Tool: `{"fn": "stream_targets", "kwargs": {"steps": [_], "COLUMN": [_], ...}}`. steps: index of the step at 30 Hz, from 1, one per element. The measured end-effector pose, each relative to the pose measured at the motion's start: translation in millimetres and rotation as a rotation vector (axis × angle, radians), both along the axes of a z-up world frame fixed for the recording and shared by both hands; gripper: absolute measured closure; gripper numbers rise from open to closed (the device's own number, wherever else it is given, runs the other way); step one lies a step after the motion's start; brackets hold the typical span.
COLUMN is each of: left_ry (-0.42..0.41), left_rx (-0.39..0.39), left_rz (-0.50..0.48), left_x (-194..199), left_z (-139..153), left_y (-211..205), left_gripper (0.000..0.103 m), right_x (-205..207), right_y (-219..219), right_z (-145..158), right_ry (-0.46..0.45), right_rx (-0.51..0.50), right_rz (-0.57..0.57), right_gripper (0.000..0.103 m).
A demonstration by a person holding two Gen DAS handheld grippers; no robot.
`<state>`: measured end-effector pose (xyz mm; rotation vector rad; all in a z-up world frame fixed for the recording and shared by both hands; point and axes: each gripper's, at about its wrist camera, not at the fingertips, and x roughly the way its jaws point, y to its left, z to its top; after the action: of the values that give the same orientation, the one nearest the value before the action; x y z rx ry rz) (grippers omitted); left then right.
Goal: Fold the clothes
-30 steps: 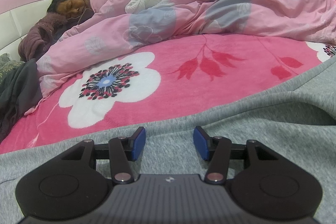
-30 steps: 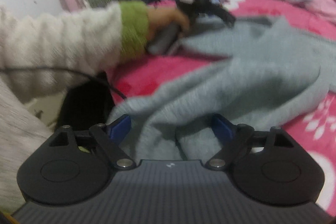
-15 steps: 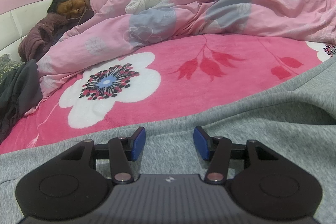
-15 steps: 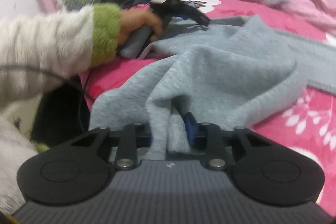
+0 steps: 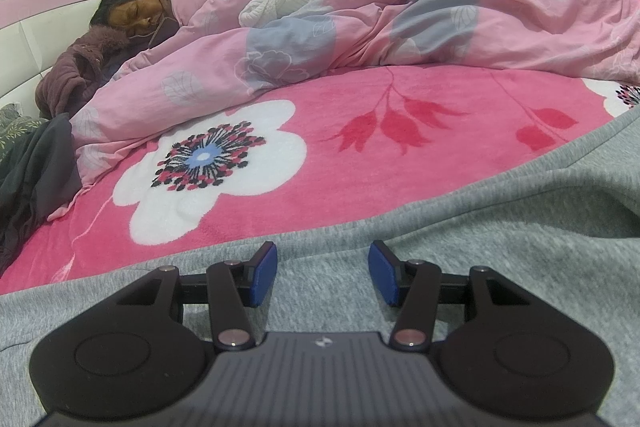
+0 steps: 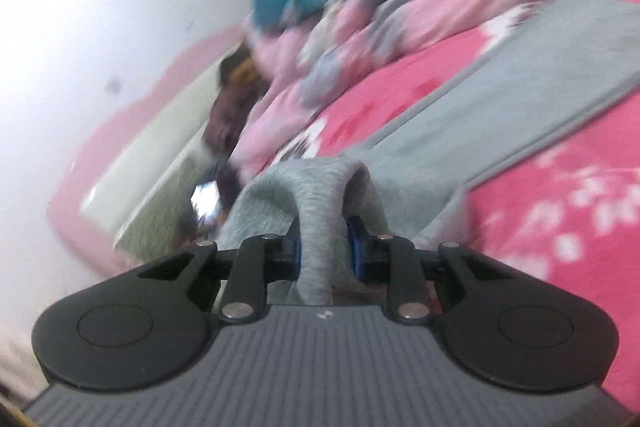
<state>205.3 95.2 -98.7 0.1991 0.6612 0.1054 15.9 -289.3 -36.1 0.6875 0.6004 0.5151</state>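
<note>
The grey fleece garment (image 5: 460,259) lay spread on the pink flowered blanket (image 5: 360,155) of the bed, and one bunched fold of it (image 6: 320,211) was lifted off the surface. This fold stood between the jaws of the right gripper (image 6: 323,253). Its jaws had just been closing, and in the right wrist view the blue pads pressed on the thick roll of cloth from both sides, so it was clenched on the garment. The picture there was tilted and blurred.

The left gripper (image 5: 323,274) hovered low over another part of the same garment, half open, with nothing pinched between its pads; whether it pressed the cloth down could not be told.

In my judgement, the first danger was the grip itself. The right gripper held a fat, rounded bunch, not a flat edge, so the fleece could slide out during a fast pull. Also several layers could come together and the fold would be crooked. If nothing anchored the cloth, the whole garment could drag across the blanket instead of folding. Near the far side, a person (image 5: 132,15) slept under a pink quilt (image 5: 320,39), and a wide swing could disturb them.
</note>
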Motion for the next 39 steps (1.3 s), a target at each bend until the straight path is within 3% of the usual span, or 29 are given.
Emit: {"fn": "stream_targets", "kwargs": {"steps": [7, 19, 39], "left_ry": [0.000, 0.001, 0.000], "left_rx": [0.004, 0.012, 0.023], "left_rz": [0.001, 0.002, 0.006], "left_x": [0, 0, -1], "left_z": [0, 0, 0], "left_y": [0, -1, -3], "left_gripper": [0.050, 0.049, 0.048], "right_x": [12, 19, -13], "right_y": [-53, -102, -136], "right_z": [-37, -75, -83], "right_ry": [0.122, 0.207, 0.216], "right_rx": [0.126, 0.262, 0.284], "right_rz": [-0.211, -0.416, -0.559], "right_gripper": [0.081, 0.073, 0.071]}}
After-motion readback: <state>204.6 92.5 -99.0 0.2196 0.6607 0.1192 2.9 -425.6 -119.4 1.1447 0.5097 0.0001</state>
